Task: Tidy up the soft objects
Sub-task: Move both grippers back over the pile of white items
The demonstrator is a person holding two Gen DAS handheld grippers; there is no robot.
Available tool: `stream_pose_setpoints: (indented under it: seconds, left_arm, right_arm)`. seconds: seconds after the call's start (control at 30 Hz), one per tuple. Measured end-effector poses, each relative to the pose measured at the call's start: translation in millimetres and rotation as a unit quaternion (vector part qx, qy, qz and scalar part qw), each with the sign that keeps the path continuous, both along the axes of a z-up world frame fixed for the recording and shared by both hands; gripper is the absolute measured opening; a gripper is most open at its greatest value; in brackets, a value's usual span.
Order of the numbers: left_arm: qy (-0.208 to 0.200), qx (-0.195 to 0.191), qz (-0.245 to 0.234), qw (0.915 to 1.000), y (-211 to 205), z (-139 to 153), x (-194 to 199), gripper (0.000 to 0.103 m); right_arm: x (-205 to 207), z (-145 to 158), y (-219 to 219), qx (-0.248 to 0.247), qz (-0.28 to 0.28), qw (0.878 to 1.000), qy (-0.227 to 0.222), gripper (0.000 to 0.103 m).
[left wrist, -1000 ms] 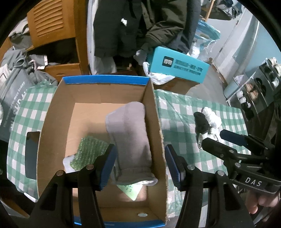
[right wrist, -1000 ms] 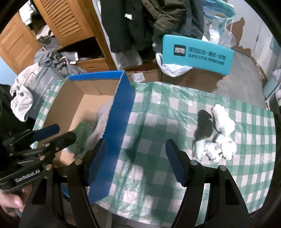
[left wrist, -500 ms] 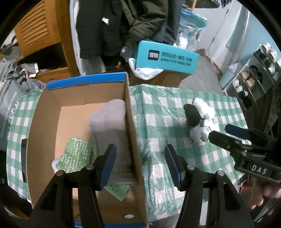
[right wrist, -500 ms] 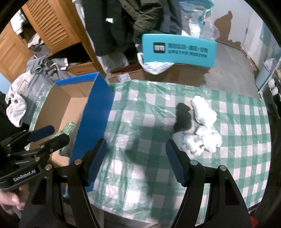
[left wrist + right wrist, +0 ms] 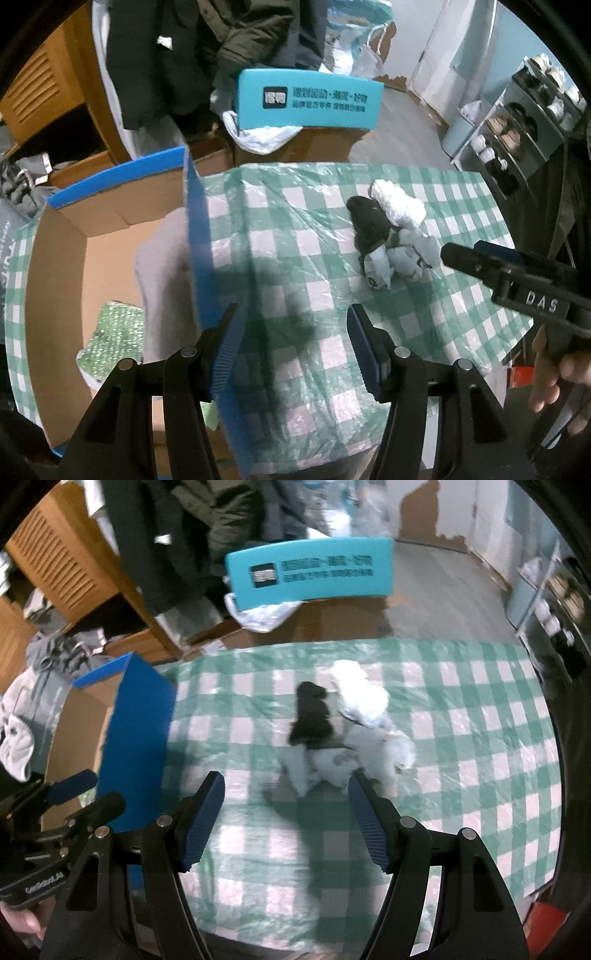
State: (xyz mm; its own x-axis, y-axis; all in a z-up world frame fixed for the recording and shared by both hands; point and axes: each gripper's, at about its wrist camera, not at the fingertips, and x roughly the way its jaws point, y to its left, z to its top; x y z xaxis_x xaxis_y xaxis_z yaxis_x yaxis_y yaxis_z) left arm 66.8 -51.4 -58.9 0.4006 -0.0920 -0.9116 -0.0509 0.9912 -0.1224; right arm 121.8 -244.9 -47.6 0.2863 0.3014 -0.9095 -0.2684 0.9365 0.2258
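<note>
Dim, cool indoor light fills both of my wrist views. The left wrist view is sharp; the right wrist view is smeared by motion blur, softening the sock pile (image 5: 343, 731) and the teal box (image 5: 310, 574). Soft dark shadows fall on the checkered cloth of the worktop (image 5: 314, 266) just ahead of my fingers (image 5: 227, 350), and another lies at lower centre in the right view. The plastic cover shows faint sheen. Fisheye bending curves every edge, with black vignette in the corners.
</note>
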Motion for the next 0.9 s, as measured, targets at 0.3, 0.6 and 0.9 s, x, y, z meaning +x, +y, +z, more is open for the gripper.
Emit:
stream_pose_setpoints:
  seconds: [0.3,0.6,0.9]
  left_arm:
    - [0.018,-0.008,-0.003,0.9998,-15.8,-20.7,20.5,0.067]
    - [0.037,-0.021,0.002,0.9991,-22.9,-44.4,43.2,0.067]
    - [0.068,-0.025,0.003,0.9974,-26.7,-75.5,59.1,0.067]
  right_arm:
    - [19.4,-23.7,-33.8,-0.008,-0.046,0.999,0.021,0.070]
    - [38.6,-59.5,-48.5,-0.013,-0.079,0.995,0.053,0.070]
    - [56.7,-91.7,-43.8,-0.026,-0.087,0.994,0.067,0.070]
